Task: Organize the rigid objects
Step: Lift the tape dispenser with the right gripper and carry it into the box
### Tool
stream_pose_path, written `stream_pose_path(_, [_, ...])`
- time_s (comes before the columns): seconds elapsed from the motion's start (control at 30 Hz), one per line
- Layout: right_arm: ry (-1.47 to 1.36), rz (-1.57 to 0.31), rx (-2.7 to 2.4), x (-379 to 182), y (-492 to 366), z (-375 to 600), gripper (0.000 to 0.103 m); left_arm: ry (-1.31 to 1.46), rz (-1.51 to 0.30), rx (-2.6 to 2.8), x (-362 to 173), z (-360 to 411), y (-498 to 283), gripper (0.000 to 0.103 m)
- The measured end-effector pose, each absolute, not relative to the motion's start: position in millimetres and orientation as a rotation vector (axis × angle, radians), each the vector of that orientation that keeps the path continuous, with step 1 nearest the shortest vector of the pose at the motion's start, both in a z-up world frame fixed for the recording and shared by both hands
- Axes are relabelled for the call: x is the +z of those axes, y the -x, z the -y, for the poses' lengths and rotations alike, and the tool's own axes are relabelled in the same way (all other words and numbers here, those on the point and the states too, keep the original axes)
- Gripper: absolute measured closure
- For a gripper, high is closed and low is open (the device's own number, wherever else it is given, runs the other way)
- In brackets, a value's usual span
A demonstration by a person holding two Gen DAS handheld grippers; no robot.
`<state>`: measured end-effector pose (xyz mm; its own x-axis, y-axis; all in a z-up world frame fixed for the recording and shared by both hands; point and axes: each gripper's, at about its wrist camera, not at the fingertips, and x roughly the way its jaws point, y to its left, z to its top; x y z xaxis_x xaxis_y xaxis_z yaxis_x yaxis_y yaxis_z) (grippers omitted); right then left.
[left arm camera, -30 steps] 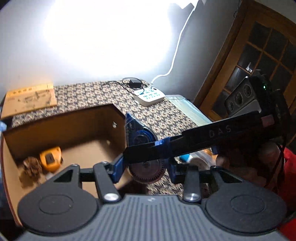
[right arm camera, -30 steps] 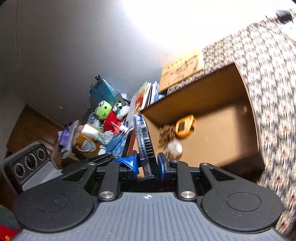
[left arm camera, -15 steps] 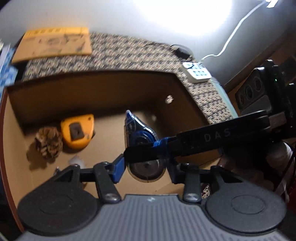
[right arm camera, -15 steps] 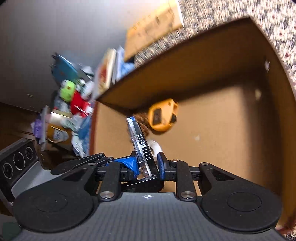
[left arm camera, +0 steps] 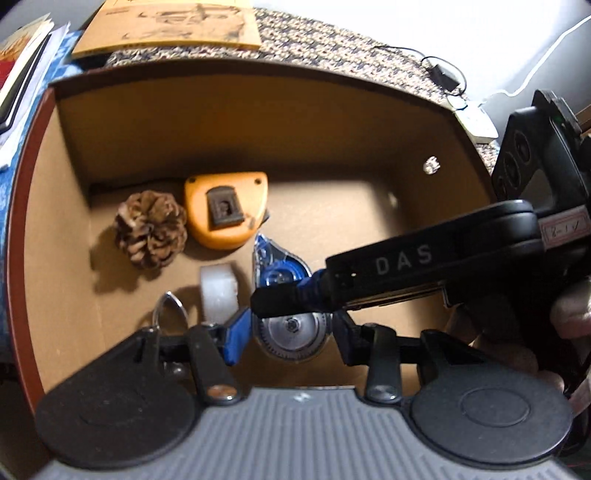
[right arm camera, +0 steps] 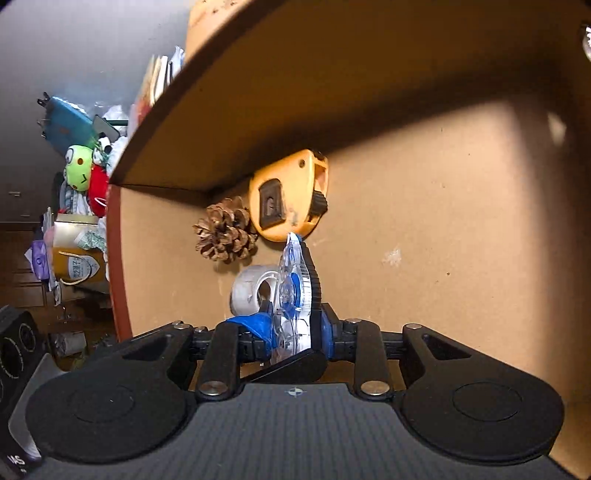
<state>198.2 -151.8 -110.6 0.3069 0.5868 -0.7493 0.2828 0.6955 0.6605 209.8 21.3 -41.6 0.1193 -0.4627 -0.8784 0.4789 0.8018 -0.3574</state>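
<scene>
Patterned cloth (left arm camera: 332, 44) covers the table on which an open cardboard box (left arm camera: 258, 122) stands, with a tan printed booklet (left arm camera: 170, 22) at the far edge and a white power strip (left arm camera: 474, 122) to the far right.

Inside the box, toward its far-left corner, a pine cone (left arm camera: 149, 234) lies just beside an orange tape measure (left arm camera: 225, 208) with a dark clip on its face. Nearer sit a roll of clear tape (left arm camera: 218, 291) on edge and a metal carabiner (left arm camera: 168, 312) (partly hidden behind the gripper body).

Both grippers meet over the box floor on one item: a correction tape dispenser (left arm camera: 280, 280), clear plastic with blue reels, a grey toothed wheel and a pointed tip aimed at the tape measure. It is upright on its edge, low in the middle of the box. The left gripper (left arm camera: 288, 326) has blue-padded fingers close on either side of its rear; whether they press it I cannot tell. The right gripper (right arm camera: 295, 332) comes in from the right, its fingers pinching the dispenser's flat faces. In the right wrist view the tip nearly touches the tape measure (right arm camera: 286, 201), with the pine cone (right arm camera: 225, 234) and tape roll (right arm camera: 255, 290) to the left.

A hand (left arm camera: 569, 317) grips the right tool's handle at the right edge.
</scene>
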Motion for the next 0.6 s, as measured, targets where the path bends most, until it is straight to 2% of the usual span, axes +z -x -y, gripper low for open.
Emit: stream_pose_path(0.6, [-0.711, -1.218, 0.201, -98, -198, 152, 0.092, -0.086, -1.219, -0.6, -34, -21, -209, 0.065])
